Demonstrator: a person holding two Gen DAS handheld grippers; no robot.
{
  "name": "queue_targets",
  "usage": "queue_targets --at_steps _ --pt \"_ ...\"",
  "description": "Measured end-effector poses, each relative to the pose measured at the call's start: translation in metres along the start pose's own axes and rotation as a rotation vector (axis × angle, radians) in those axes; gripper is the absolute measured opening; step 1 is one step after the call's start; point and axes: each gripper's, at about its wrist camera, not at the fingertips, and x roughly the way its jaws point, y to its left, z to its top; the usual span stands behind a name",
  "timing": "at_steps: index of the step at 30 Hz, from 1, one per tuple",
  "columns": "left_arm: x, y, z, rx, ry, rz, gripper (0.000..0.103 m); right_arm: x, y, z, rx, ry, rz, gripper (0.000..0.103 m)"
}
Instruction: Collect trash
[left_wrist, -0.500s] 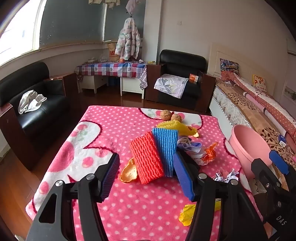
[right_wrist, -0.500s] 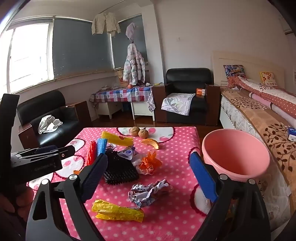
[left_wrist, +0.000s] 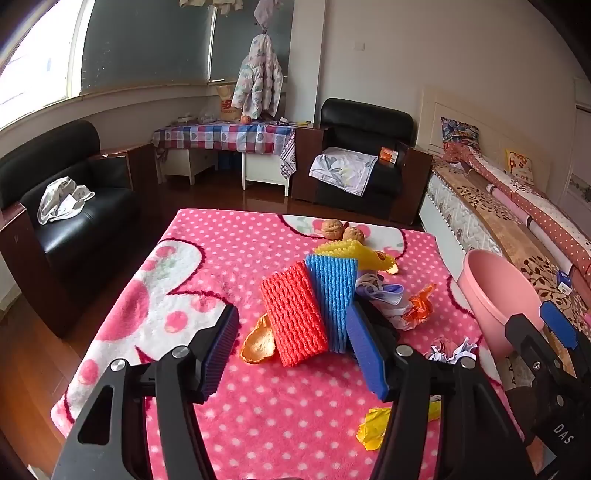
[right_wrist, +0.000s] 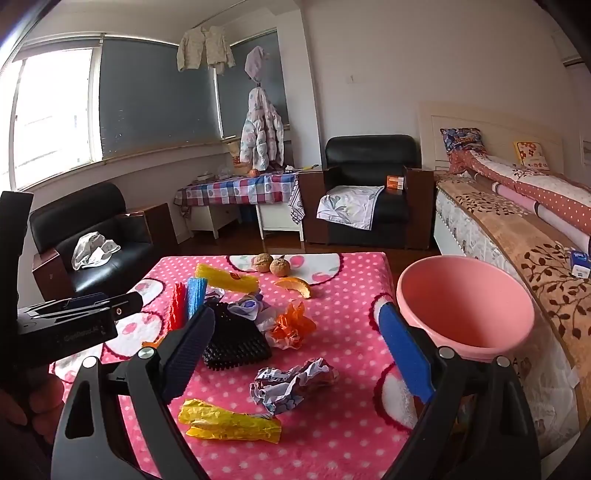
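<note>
Red net (left_wrist: 293, 314) lies just ahead between my left claw's (left_wrist: 295, 350) wide-open pads, long axis pointing away; right claw (right_wrist: 299, 354) empty, spread.

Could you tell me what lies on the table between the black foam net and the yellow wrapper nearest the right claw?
In the right wrist view, only bare pink dotted cloth separates the black net from the yellow wrapper; the crumpled paper sits off to the side.
</note>
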Motion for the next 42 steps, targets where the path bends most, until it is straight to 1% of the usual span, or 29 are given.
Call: queue_targets --at_steps 1,4,18,29,42 --pt "0.000 0.000 0.000 0.001 -0.003 0.000 0.060 0.001 0.002 0.005 0.006 0.002 -0.006 0.091" --pt "-0.001 0.000 0.000 0.001 -0.002 -0.001 0.060 0.001 0.001 0.005 0.006 0.002 -0.007 0.091" --pt "0.000 0.000 0.000 -0.001 0.001 0.000 0.060 0.000 -0.003 0.002 0.018 0.005 -0.019 0.091" --pt "0.000 0.000 0.000 -0.003 0.006 -0.002 0.060 0.000 0.000 0.003 0.023 0.005 -0.031 0.091" --pt "0.011 -0.002 -0.011 -0.005 0.025 -0.006 0.060 0.000 -0.005 0.003 0.040 0.010 -0.045 0.091"
